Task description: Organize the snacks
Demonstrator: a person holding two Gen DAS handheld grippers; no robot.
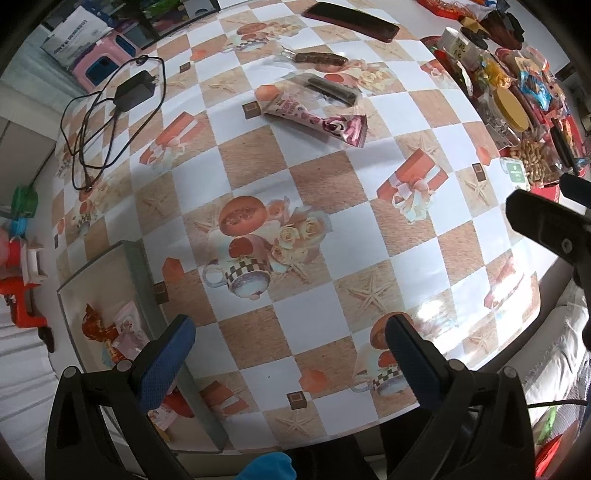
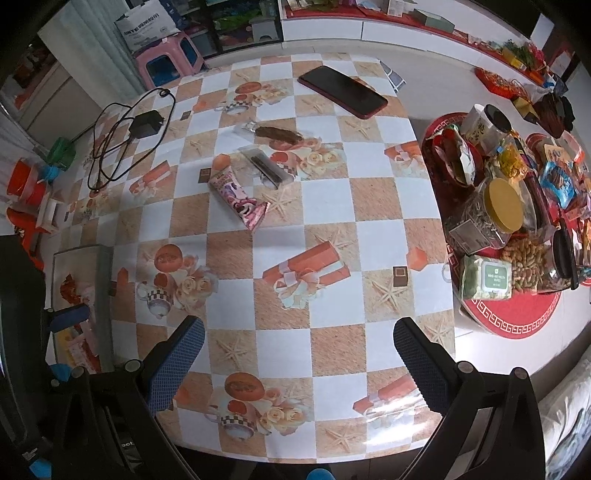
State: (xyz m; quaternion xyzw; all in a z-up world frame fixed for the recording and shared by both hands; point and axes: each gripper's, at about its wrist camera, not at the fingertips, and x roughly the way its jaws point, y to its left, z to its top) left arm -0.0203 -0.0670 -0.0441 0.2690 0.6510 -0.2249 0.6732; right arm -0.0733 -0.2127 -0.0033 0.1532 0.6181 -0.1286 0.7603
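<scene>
Three snacks lie on the checkered tablecloth: a pink wrapped bar (image 1: 317,123) (image 2: 238,197), a dark bar in clear wrap (image 1: 330,88) (image 2: 267,168) and a brown sausage-like snack (image 1: 319,58) (image 2: 277,134). A grey tray (image 1: 147,280) (image 2: 101,280) at the table's left edge holds several wrapped snacks. My left gripper (image 1: 291,363) is open and empty, above the near table by the tray. My right gripper (image 2: 299,363) is open and empty above the near edge. The left gripper's blue finger (image 2: 70,317) shows over the tray in the right wrist view.
A red phone (image 2: 341,90) (image 1: 351,20) lies at the far side. A black charger with cable (image 2: 146,123) (image 1: 135,92) lies far left. A red round mat (image 2: 517,317) at right carries jars, peanuts, wipes and many snack packs. A pink stool (image 2: 168,61) stands beyond the table.
</scene>
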